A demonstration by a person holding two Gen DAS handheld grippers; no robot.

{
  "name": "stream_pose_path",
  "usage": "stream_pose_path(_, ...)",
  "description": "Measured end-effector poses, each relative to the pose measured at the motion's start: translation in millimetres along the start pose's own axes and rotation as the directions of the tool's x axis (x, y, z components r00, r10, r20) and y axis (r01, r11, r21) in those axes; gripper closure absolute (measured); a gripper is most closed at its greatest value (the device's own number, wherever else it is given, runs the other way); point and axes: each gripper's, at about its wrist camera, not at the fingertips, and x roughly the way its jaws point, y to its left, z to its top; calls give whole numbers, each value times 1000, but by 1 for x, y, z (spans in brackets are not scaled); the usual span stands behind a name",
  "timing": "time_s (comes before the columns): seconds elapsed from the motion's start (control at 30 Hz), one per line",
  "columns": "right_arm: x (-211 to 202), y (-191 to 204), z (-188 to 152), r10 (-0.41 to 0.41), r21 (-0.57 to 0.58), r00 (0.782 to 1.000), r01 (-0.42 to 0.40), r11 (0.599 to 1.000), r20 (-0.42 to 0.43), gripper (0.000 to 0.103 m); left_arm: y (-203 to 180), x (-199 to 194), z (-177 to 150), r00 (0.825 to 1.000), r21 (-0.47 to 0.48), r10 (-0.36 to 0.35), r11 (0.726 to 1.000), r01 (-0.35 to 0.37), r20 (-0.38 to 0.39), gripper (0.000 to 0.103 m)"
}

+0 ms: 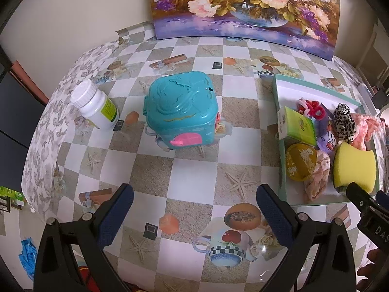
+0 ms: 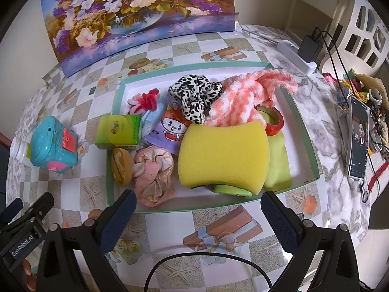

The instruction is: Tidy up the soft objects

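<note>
I saw the checkered tabletop lying bare in front of my left hand-held gripper, whose fingers stood wide apart and empty — open room up to the teal toy box. The shallow green-rimmed tray sat at that view's right edge; my right hand-held gripper, fingers also spread and empty, hovered just short of its near rim. Inside lay the soft things: yellow sponge, striped orange-white cloth, leopard scrunchie, pink scrunchie. Only the right view showed the phone — only the left showed the white bottle clearly.
</note>
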Motion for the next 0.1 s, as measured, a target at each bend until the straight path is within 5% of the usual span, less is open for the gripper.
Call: stream_pose_path(0.1,0,0,0,0,-1,1000,0,1000,0,0,1,1,0,1000,-5,-6,1000,6,-5,2)
